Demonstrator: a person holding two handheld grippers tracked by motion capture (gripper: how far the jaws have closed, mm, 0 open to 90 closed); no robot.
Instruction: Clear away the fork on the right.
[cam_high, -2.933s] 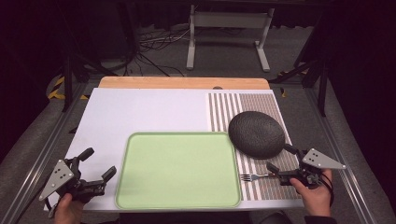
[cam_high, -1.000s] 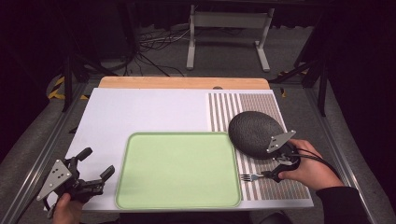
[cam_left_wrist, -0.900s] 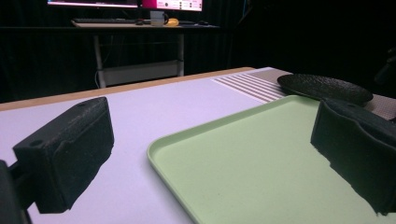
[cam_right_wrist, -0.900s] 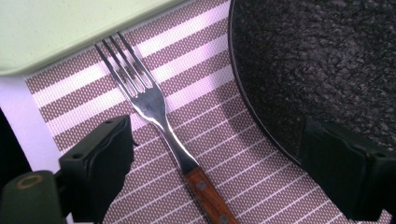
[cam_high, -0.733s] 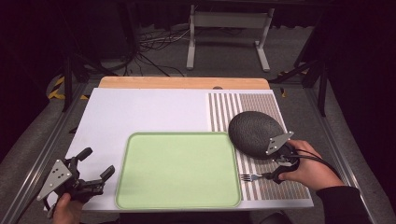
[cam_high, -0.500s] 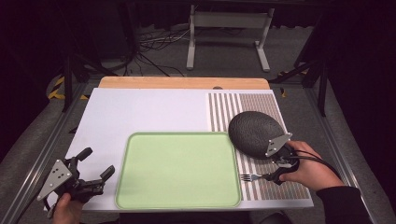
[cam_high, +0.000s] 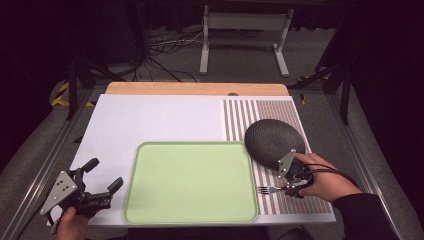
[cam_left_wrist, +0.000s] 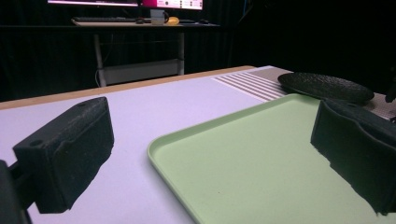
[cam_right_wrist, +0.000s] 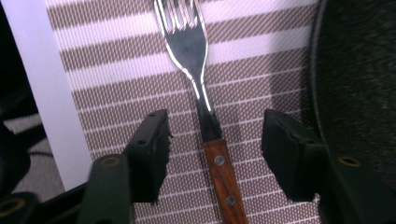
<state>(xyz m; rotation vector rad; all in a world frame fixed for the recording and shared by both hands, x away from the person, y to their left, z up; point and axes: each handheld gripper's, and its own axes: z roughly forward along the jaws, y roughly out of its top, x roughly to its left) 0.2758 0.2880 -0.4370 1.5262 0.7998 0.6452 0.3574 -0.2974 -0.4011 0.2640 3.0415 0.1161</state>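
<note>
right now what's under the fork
The fork lies flat on the striped placemat, between the right gripper's jaws, which have just been closing but don't press it yet. The weave directly beneath the wooden handle is covered.

Fork (cam_right_wrist: 201, 79): silver metal tines and neck, brown wooden handle with two pale rivets. Placemat (cam_high: 265, 112): striped brown and white, finely woven. Tray (cam_high: 190, 181): pale green, plain. Plate (cam_high: 274, 141): black, speckled texture. Worktop (cam_high: 160, 120): white surface, light wood edge. Tongs (cam_right_wrist: 212, 154): black.
</note>
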